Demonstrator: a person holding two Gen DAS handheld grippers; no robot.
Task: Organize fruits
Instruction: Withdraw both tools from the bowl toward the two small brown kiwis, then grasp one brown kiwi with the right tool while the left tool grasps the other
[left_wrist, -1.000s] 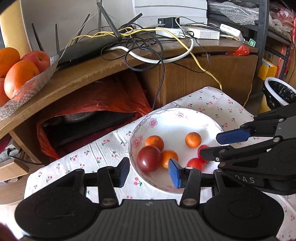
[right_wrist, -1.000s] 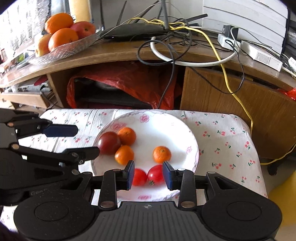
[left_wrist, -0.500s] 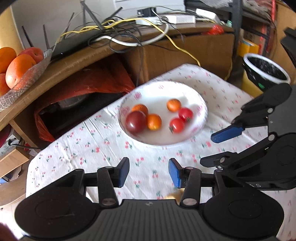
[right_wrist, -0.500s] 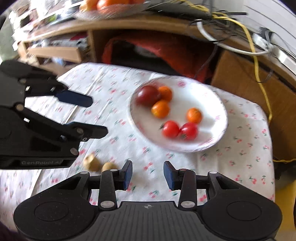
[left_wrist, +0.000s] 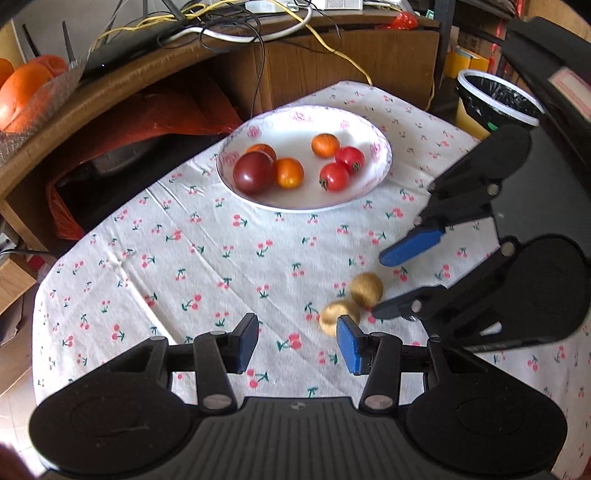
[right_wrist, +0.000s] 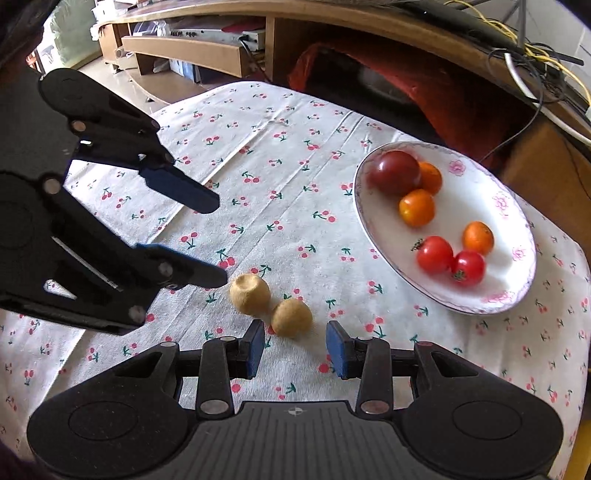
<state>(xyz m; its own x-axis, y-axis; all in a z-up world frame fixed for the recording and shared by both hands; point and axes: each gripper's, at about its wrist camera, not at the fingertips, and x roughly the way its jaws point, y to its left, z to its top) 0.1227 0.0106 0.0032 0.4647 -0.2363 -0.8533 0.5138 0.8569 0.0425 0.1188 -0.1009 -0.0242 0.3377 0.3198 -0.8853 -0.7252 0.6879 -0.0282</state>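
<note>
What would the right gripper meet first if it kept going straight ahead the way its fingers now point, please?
Probably the nearer tan fruit: it lies on the tablecloth just ahead of the open right gripper, roughly centred between the fingers. Height above the cloth is unclear, so it might pass over.

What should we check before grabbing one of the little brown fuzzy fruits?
1. Right hand-held gripper open: ok.
2. Right hand-held gripper lined up with the nearer round tan fuzzy fruit: ok, it sits just ahead of the gap.
3. Second tan fuzzy fruit with the dimple clear of the first: not ok, they touch.
4. Left hand-held gripper open and empty: ok.
5. Room left in the white flowered ceramic plate: ok, bare patches show among the tomatoes and small oranges.
</note>
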